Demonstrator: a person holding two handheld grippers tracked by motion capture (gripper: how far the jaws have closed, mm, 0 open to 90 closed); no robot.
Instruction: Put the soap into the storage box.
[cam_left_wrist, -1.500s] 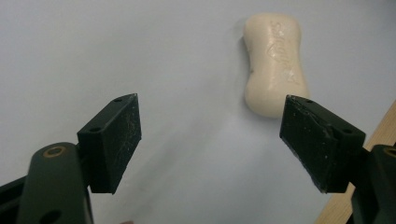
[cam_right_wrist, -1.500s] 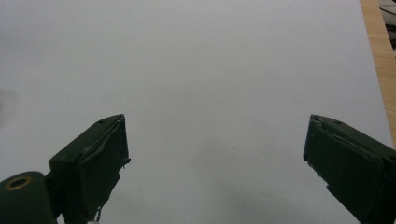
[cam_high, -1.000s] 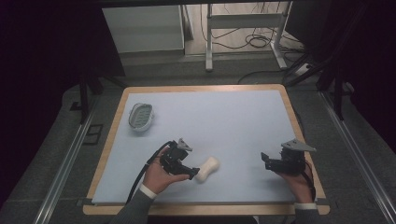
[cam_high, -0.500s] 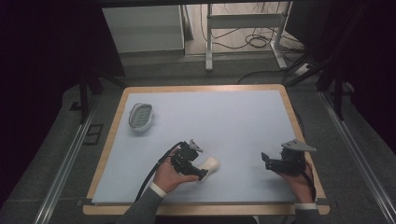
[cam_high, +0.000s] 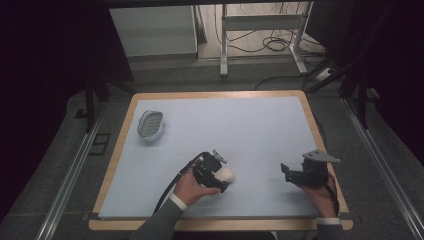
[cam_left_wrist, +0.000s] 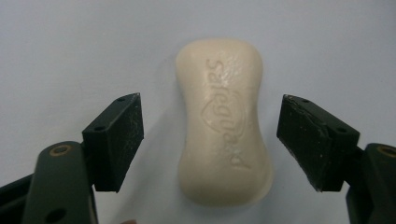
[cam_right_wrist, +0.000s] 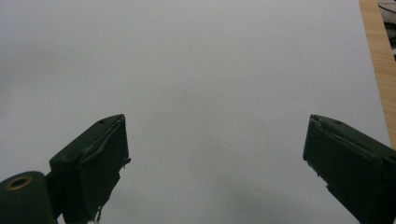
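Observation:
A cream bar of soap (cam_left_wrist: 222, 122) with an embossed word lies flat on the pale blue mat (cam_high: 240, 130). My left gripper (cam_left_wrist: 210, 140) is open, one jaw on each side of the bar, neither touching it. From above, the left gripper (cam_high: 218, 175) covers most of the soap (cam_high: 227, 174) near the table's front centre. An oval soap dish (cam_high: 150, 124) sits far off at the back left. My right gripper (cam_high: 287, 171) hovers open at the front right; in its own view the right gripper (cam_right_wrist: 215, 161) has bare mat between its jaws.
The wooden table rim (cam_high: 320, 135) frames the mat, and it also runs along the right edge (cam_right_wrist: 379, 56) of the right gripper view. Dark floor, rails and a metal stand with cables lie beyond the table.
My left gripper has moved right and over the soap, so its open jaws now straddle the bar. The right gripper has stayed in place.

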